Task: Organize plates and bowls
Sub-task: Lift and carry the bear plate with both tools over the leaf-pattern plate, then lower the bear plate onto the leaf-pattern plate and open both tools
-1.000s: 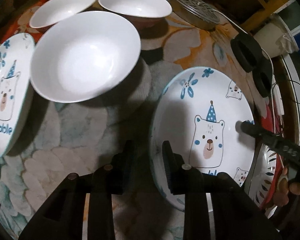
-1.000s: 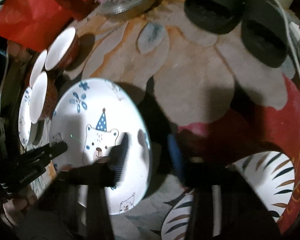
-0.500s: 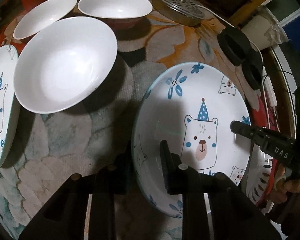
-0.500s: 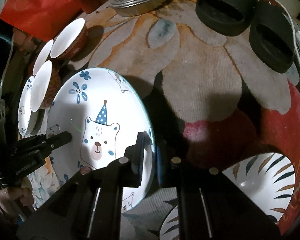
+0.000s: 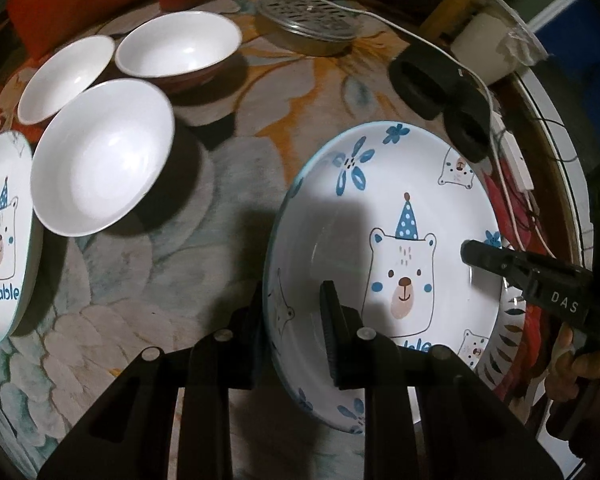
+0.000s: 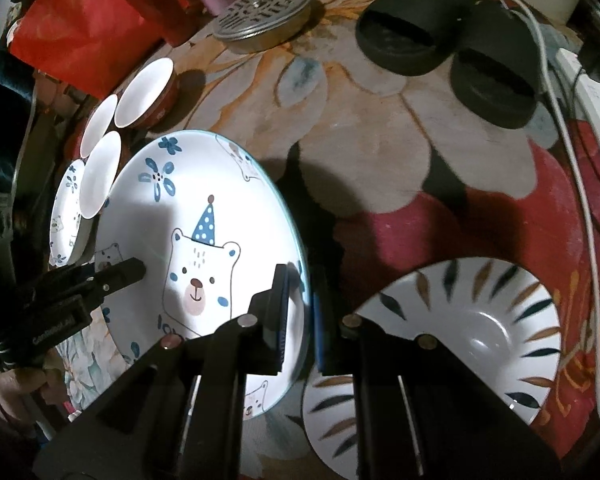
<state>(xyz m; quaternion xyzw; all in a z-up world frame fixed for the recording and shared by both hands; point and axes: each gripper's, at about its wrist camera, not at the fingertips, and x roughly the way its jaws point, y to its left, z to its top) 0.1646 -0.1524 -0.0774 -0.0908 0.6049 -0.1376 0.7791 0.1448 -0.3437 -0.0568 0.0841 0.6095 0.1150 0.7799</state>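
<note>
Both grippers clamped on one bear plate, lifting it.
The left gripper [image 5: 292, 316] grips the bear plate [image 5: 400, 216] at its left rim, the right gripper [image 6: 300, 312] its right rim, above the floral cloth [image 6: 380, 128]. Next, probably, carry it left onto the other bear plate [image 5: 2, 236].

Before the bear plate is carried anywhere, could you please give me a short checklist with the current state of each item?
1. Left gripper clamped across the bear plate rim: ok.
2. Right gripper clamped on the opposite rim: ok.
3. Plate fully clear of the striped plate beside it: cannot tell.
4. Plate held level: not ok, it looks tilted.
5. Second bear plate at the left free on top as a stacking spot: ok.
6. White bowls out of the way: cannot tell, one sits close to that plate.
</note>
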